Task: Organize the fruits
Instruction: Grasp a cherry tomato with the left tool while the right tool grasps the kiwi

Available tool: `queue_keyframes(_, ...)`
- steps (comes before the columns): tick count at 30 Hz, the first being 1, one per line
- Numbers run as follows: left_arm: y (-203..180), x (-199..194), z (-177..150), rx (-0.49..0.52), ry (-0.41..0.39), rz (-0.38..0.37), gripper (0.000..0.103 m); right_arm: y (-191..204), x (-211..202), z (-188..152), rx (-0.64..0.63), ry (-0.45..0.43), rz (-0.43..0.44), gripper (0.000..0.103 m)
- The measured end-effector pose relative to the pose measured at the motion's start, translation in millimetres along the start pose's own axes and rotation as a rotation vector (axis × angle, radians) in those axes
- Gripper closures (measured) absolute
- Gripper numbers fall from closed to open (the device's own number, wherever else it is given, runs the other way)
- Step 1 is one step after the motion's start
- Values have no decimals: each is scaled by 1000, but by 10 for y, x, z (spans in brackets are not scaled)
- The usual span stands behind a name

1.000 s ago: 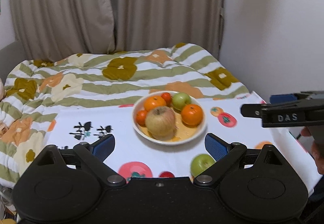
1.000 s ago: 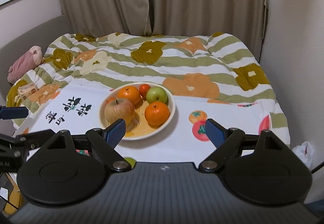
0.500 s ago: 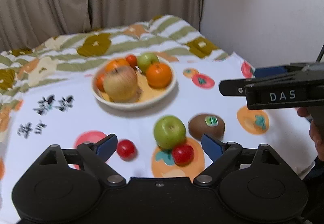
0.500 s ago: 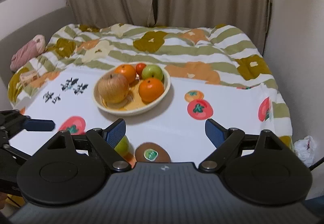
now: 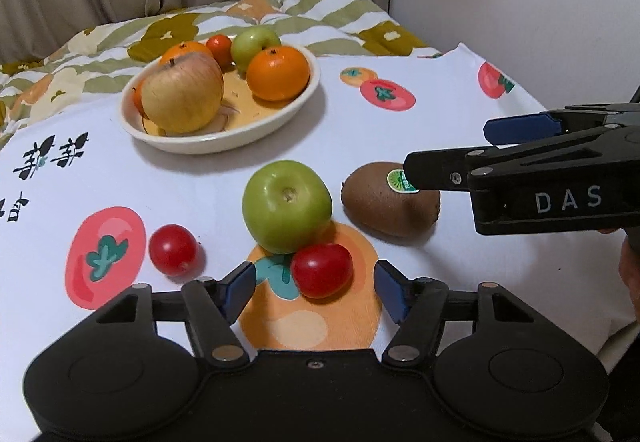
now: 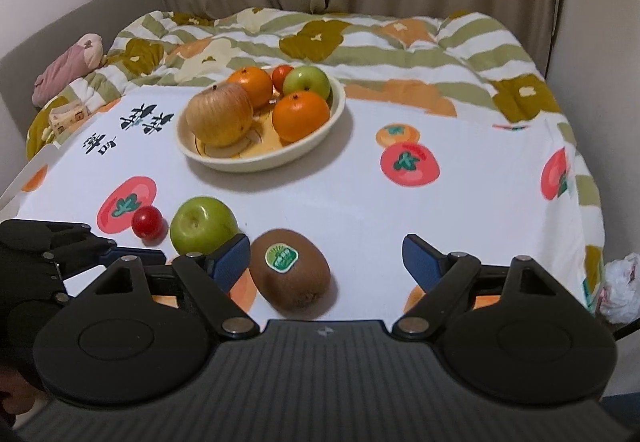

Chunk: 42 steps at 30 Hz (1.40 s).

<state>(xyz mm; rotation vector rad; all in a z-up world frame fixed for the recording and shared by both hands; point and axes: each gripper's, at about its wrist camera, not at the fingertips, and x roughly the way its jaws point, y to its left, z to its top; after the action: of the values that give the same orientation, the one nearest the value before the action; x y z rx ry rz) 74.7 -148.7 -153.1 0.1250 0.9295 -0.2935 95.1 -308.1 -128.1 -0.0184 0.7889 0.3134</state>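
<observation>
Red tomato (image 5: pixel 322 269) between closing left gripper (image 5: pixel 316 290)

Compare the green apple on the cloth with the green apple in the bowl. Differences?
The green apple on the cloth lies loose beside a red tomato; the green apple in the bowl sits at the bowl's far side, against an orange. The cloth one shows whole, the bowl one partly hidden. Both are green, with the stem end showing.
</observation>
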Motion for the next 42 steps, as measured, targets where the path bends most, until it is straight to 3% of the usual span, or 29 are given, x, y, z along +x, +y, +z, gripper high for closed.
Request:
queue_keyframes(7, -23, 76, 3, -7, 22, 3, 43, -3, 99, -54, -4, 29, 29, 8)
queue_keyframes(13, -40, 92, 29, 4, 23, 14, 64, 45, 163, -47, -13, 43, 53, 10)
queue_keyframes(19, -27, 89, 23, 0, 25, 12, 64, 87, 224, -64, -26, 54, 68, 10)
queue_keyframes(22, -14, 76, 13, -3, 27, 14, 64, 104, 265, -68, -35, 62, 77, 22)
queue_keyframes(29, 71, 38, -22, -25, 29, 28, 64, 129, 366, -74, -44, 77, 86, 23)
queue_keyframes(34, 132, 7, -52, -41, 29, 39, 64, 162, 413, -74, -59, 84, 90, 31)
queue_keyframes(42, 219, -75, -76, -71, 27, 58, 64, 204, 392, -68, -63, 85, 80, 35)
